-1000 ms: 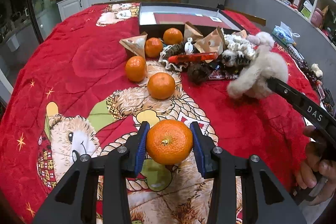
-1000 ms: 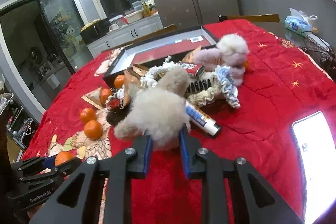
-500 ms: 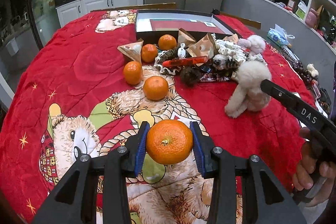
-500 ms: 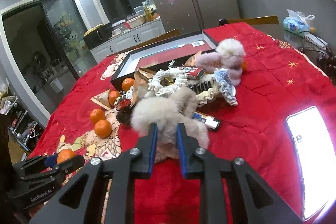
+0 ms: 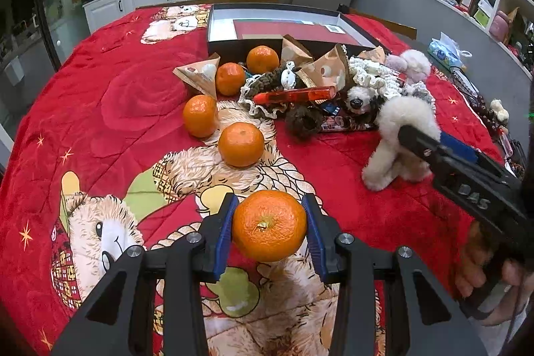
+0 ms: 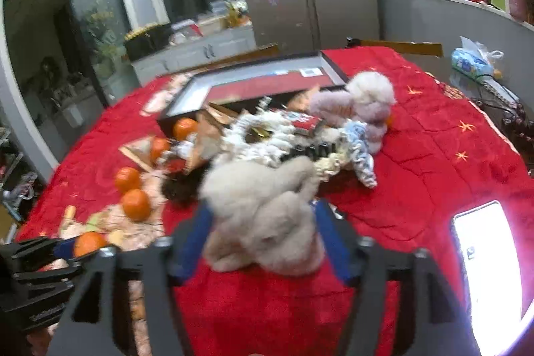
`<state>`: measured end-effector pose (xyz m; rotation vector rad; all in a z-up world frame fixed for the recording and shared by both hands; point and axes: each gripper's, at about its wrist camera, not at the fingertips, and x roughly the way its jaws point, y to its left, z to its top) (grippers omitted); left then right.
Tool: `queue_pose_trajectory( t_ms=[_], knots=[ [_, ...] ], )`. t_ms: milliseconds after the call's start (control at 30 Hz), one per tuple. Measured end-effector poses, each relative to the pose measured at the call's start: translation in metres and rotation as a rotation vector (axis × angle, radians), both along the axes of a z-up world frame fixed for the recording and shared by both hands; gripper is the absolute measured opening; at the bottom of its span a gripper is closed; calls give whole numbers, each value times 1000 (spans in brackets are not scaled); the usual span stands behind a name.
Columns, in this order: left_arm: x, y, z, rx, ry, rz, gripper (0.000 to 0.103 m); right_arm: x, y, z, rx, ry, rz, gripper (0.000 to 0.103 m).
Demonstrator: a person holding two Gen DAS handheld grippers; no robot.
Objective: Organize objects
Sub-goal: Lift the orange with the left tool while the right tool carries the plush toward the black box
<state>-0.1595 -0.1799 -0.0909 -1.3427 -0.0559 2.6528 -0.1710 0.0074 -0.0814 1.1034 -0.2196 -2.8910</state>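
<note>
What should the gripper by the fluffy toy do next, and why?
Probably back the right gripper away from the cream plush toy. Its jaws have just been opening, and the toy sits on the red blanket between them, no longer squeezed, so it looks set down. The left gripper holds an orange.

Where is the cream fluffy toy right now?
In the right wrist view, the cream fluffy toy sits on the red blanket between the just-opened fingers of the right gripper, in front of the clutter pile.
</note>
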Motion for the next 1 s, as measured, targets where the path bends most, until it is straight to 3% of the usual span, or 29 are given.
queue_pose_trajectory(
  t_ms=[67,167,267,400,1000],
  knots=[
    [-2,0,-1,-1,-5,1,38,-4,3,-7,-6,-25,-9,71],
    [-5,-1,-3,-1,-14,2,38,-8,13,-18,-129,-61,23,70],
    [-7,0,-4,-2,-22,0,38,-10,17,-23,-200,-74,43,53],
    [-5,0,-3,3,-13,-5,38,-6,12,-20,-152,-60,42,34],
    [20,-1,22,17,60,-16,38,32,7,20,-167,62,77,26]
  ],
)
